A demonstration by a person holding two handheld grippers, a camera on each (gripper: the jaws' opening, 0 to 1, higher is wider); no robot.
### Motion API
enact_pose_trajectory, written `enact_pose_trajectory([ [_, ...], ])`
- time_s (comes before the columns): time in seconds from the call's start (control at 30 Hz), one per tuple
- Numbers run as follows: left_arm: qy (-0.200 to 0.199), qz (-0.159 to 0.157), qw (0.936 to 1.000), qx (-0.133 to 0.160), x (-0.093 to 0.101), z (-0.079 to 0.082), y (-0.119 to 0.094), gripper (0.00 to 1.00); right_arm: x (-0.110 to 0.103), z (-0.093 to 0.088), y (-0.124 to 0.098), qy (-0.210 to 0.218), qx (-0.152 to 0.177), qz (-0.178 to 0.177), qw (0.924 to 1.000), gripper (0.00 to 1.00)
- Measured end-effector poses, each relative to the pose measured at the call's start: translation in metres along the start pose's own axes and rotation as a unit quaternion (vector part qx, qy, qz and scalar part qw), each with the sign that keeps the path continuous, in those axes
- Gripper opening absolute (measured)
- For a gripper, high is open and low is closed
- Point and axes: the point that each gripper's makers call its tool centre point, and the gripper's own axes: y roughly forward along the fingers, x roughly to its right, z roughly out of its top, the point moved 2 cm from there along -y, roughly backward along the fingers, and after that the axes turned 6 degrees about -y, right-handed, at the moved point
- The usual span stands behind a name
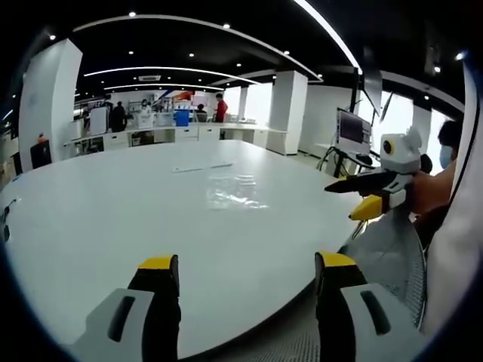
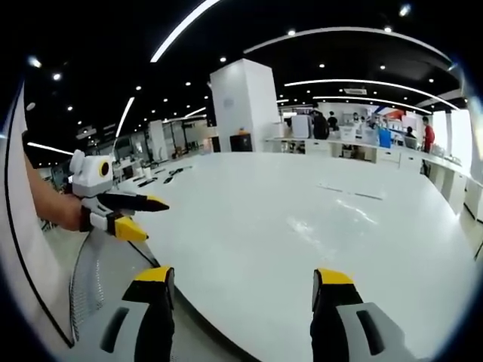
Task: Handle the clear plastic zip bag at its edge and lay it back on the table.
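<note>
White and glossy, the big round-edged bench [image 1: 113,226] takes up the lower half of both views and mirrors the ceiling lights. At the bottom of the left gripper view the left gripper [image 1: 245,273] hangs over the near rim, its yellow-tipped fingers [image 1: 157,264] spread wide with nothing between them. The right gripper [image 2: 241,285] sits likewise at the bottom of the right gripper view, fingers parted and empty. Farther out, above centre in the left gripper view, the clear plastic zip bag [image 1: 234,191] lies flat on the bench, wrinkled and glinting, well apart from both grippers. Behind stand white pillars [image 1: 287,111], counters and distant people [image 1: 219,108] under strip lights.
</note>
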Motion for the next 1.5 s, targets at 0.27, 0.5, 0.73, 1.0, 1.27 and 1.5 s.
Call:
enact_pose_trajectory([
  [0.27,0.003,0.004,1.0,-0.001,0.003,0.002,0.0,0.72,-0.002,0.002,0.001,-0.003,-0.011,0.009,0.9999,0.74],
  [0.5,0.009,0.006,0.9999,-0.001,0.001,0.002,-0.001,0.72,0.007,0.005,0.01,-0.017,-0.025,0.017,0.9994,0.74],
  [0.73,0.005,0.007,0.9999,0.005,0.002,0.006,-0.002,0.72,0.016,0.003,0.021,-0.036,-0.038,0.026,0.9983,0.73],
  [1.0,0.011,0.003,0.9999,0.004,0.002,0.006,-0.002,0.72,0.036,0.0,0.031,-0.047,-0.055,0.02,0.9971,0.72],
  [1.27,0.009,0.002,0.9999,0.008,0.0,0.005,-0.003,0.72,0.055,-0.007,0.047,-0.06,-0.081,0.019,0.9947,0.69],
  [1.5,0.0,-0.004,0.9999,0.016,0.003,0.009,-0.003,0.73,0.078,-0.013,0.065,-0.081,-0.1,0.011,0.9915,0.66],
])
